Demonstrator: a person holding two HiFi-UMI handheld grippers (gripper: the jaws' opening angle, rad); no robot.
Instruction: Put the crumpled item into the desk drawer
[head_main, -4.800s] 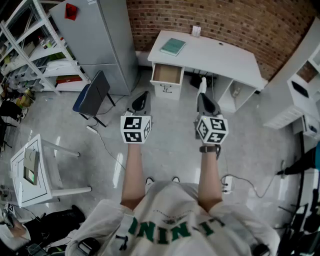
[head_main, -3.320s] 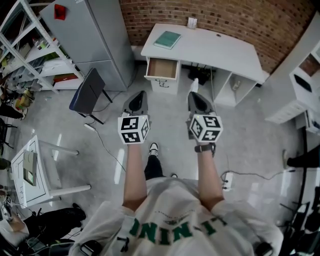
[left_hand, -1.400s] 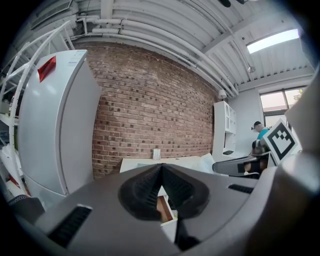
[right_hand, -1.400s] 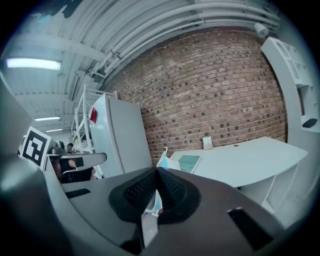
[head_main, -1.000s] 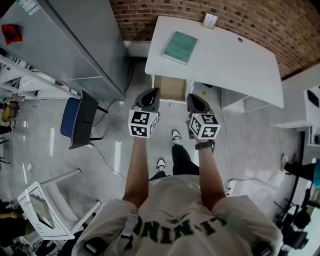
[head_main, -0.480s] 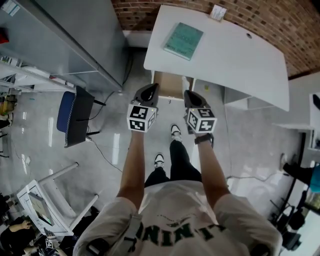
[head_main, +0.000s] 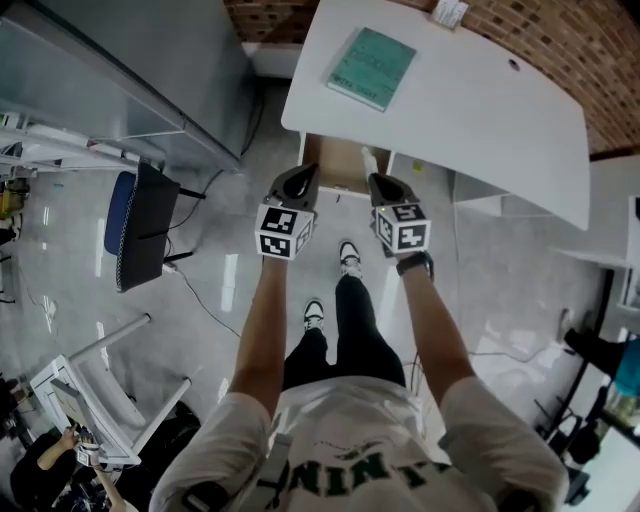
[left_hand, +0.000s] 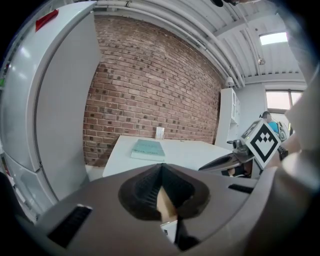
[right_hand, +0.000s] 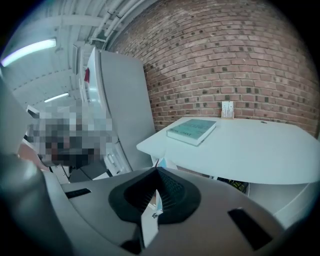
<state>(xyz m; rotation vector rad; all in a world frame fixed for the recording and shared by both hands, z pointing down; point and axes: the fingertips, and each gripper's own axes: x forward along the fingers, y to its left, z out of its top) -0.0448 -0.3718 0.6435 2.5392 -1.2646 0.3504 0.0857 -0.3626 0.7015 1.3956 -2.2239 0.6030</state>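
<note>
right tool (head_main: 374, 180) clenched on thin white crumpled item (right_hand: 149, 222), left tool (head_main: 307, 170) clenched empty; open drawer (head_main: 335, 160) just ahead of both, under worktop (head_main: 470, 110)

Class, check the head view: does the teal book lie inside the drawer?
No, the teal book lies on the white desk top, above the open drawer.
</note>
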